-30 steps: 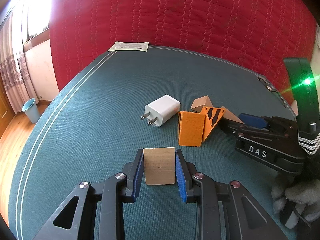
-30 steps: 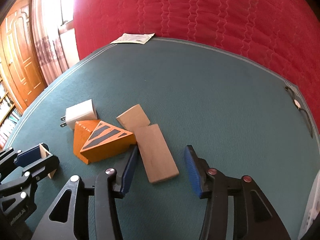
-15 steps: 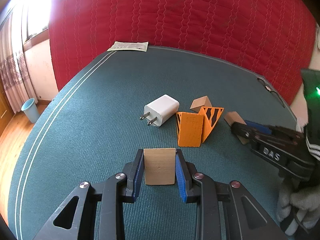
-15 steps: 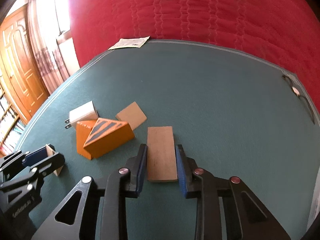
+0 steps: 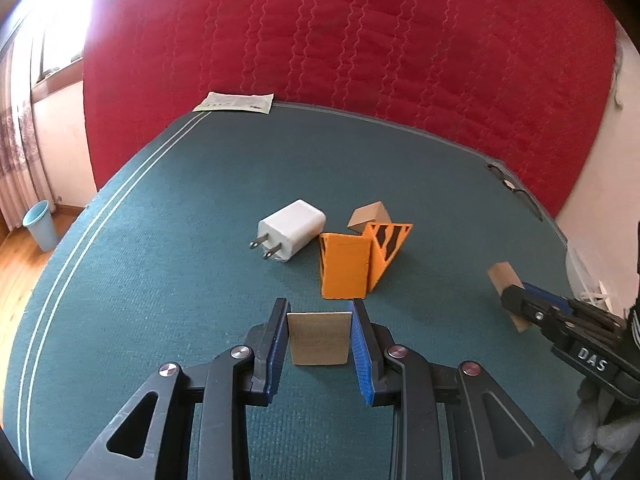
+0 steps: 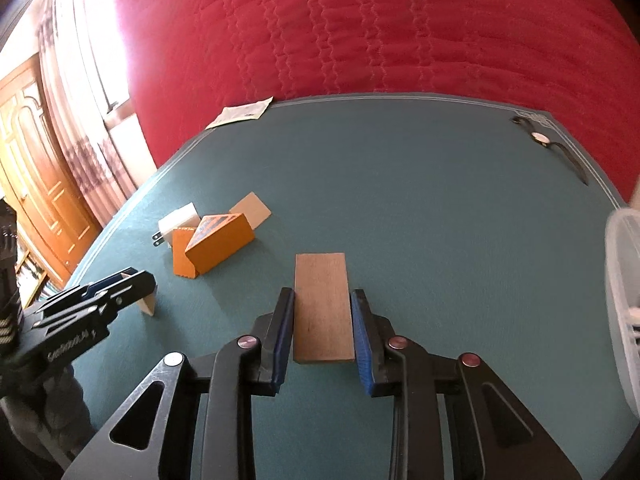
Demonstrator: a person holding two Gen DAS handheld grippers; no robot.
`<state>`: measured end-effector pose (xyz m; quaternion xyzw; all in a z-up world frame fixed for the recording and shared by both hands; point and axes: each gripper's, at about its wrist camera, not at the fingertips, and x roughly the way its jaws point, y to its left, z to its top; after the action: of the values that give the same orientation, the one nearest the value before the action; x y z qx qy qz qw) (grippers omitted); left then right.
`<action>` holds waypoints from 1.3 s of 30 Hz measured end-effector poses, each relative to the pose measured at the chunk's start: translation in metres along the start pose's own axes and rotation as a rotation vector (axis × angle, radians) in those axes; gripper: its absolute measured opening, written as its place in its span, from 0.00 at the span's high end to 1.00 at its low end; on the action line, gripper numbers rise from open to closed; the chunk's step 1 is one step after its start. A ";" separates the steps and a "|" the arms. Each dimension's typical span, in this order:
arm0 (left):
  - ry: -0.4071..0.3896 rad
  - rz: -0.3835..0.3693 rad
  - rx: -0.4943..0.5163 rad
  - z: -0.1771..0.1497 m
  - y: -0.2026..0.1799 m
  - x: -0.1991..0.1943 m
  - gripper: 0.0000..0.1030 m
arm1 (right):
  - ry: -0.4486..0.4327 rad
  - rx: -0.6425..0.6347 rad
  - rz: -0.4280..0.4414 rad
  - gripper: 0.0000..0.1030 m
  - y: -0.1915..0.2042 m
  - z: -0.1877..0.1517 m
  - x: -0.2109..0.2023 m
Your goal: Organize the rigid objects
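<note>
A: What does the right claw [image 6: 322,330] have?

B: Its blue pads are clamped on a long wooden block [image 6: 323,307], one pad on each long side. The block lies flat between them and sticks out past the tips, over the green tabletop [image 6: 440,208].

A: And the left claw [image 5: 319,338]?

B: Clamped too, on a small square wooden tile [image 5: 318,338] that stands on edge between its pads, close over the tabletop.

A: Any containers?

B: One pale plastic tub [image 6: 622,300] at the right edge of the right wrist view. Only its rim shows, and what lies inside I cannot make out.

A: How are the hands posed?

B: Both claws point forward and down at the tabletop. A gloved hand [image 5: 600,424] holds the right claw, which the left wrist view shows well off to the right of the pile.

A: What is in the pile?

B: A white plug [image 5: 291,230], just beside an orange wedge [image 5: 360,258] with black stripes, and a small tan block [image 5: 370,216] just behind the wedge. Farther off, a paper leaflet [image 5: 236,102] lies at the far edge by the red quilt [image 5: 360,40], and a wristwatch [image 6: 548,140] lies near the far right corner.
</note>
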<state>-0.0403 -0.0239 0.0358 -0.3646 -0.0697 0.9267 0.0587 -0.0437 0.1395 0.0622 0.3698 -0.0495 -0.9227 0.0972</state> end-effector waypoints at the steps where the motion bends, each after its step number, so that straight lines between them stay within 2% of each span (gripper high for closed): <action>1: -0.002 -0.001 0.004 0.000 -0.002 -0.001 0.70 | -0.004 0.010 -0.001 0.72 -0.003 -0.002 -0.004; 6: -0.014 0.007 0.033 0.000 -0.010 -0.008 0.70 | -0.020 0.043 -0.009 0.72 -0.016 -0.012 -0.023; 14: -0.012 0.073 0.058 -0.003 -0.013 -0.011 0.69 | -0.054 0.077 -0.005 0.72 -0.031 -0.022 -0.045; 15: -0.010 0.077 0.061 -0.003 -0.013 -0.012 0.66 | -0.058 0.080 -0.003 0.72 -0.032 -0.022 -0.047; 18: 0.017 0.103 0.050 -0.004 -0.011 -0.010 0.47 | -0.063 0.088 0.000 0.72 -0.036 -0.025 -0.050; 19: 0.023 0.103 0.042 -0.003 -0.009 -0.010 0.44 | -0.063 0.091 0.001 0.72 -0.038 -0.026 -0.050; 25: 0.050 0.120 0.038 -0.004 -0.009 -0.007 0.43 | -0.064 0.107 0.009 0.72 -0.044 -0.031 -0.052; 32: 0.091 0.140 0.059 -0.003 -0.013 0.003 0.44 | -0.068 0.112 0.023 0.72 -0.045 -0.033 -0.053; 33: 0.089 0.145 0.061 -0.002 -0.014 0.004 0.50 | -0.069 0.112 0.024 0.72 -0.045 -0.034 -0.053; 34: 0.088 0.142 0.063 -0.001 -0.015 0.004 0.62 | -0.069 0.114 0.025 0.72 -0.045 -0.034 -0.054; 35: 0.087 0.137 0.068 0.001 -0.016 0.006 0.68 | -0.070 0.115 0.024 0.72 -0.045 -0.034 -0.053; 39: 0.080 0.131 0.092 0.001 -0.022 0.006 0.70 | -0.080 0.125 0.023 0.72 -0.047 -0.035 -0.056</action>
<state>-0.0436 -0.0012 0.0362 -0.4022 -0.0008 0.9154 0.0175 0.0138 0.1970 0.0668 0.3376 -0.1151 -0.9306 0.0824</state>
